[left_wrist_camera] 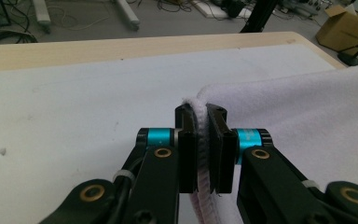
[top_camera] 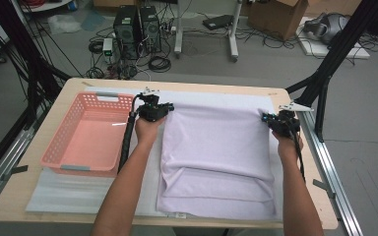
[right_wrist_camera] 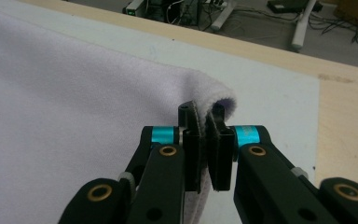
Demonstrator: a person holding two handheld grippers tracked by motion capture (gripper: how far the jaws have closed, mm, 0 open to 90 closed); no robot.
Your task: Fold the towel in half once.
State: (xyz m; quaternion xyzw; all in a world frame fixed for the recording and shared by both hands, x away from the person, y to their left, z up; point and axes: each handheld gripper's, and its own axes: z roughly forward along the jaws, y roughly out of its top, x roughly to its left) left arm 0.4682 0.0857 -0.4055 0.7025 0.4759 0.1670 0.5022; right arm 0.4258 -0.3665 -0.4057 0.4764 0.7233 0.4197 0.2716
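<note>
— Two grippers had hold of the towel (top_camera: pixel 215 157), then?

— Yes. The left gripper (top_camera: pixel 163 111) had its jaws clamped on the towel's far corner at about ten o'clock on the table (top_camera: pixel 39 196); the right gripper (top_camera: pixel 270 121) pinched the other far corner at about two o'clock.

— And where did the towel lie?

— Spread on the white mat (top_camera: pixel 64 194) at the table's middle, its near half folded over, with the pink basket (top_camera: pixel 86 135) just beside it at nine o'clock.
</note>
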